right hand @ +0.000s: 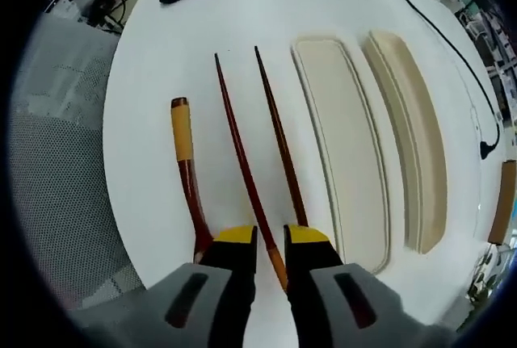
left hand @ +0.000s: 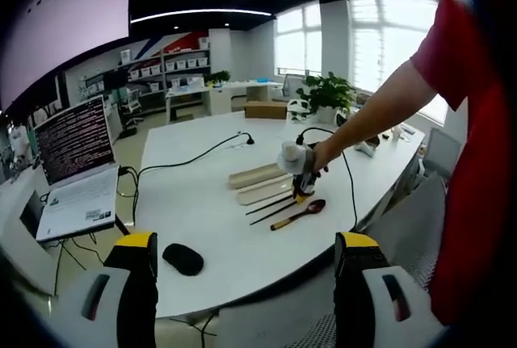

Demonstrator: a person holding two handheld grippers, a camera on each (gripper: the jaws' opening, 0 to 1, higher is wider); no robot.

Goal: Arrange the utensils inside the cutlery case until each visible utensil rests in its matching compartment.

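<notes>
We are seeing, in the left gripper view, the left gripper (left hand: 246, 263) held back off the near edge of the white table (left hand: 202, 219), its two yellow-tipped jaws standing wide apart with nothing between them. Between those jaws a black computer mouse (left hand: 183, 259) is lying on the table near its edge. An open laptop (left hand: 77, 174) is sitting on a side desk to the left, and a black cable (left hand: 190, 157) is running across the tabletop. Farther out, a person's arm in a red sleeve (left hand: 456, 49) is reaching in from the right, holding the right gripper (left hand: 302, 178) down over the utensils. In the right gripper view we are looking along the right gripper (right hand: 271, 245), whose jaws are set narrow with the end of one chopstick (right hand: 246, 166) lying between the tips; we cannot tell whether they are actually pinching it. The second chopstick (right hand: 279, 134) is lying just beside it, both dark red-brown and roughly parallel. A wooden spoon (right hand: 187, 174) with a yellow-orange band on its handle is lying to the left of them, its bowl end hidden behind the left jaw. The cutlery case (right hand: 343, 150), a cream oblong tray, is lying open to the right of the chopsticks with no utensil in it, and its lid (right hand: 412, 134) is lying alongside, farther right. All utensils are resting on bare table outside the case.
</notes>
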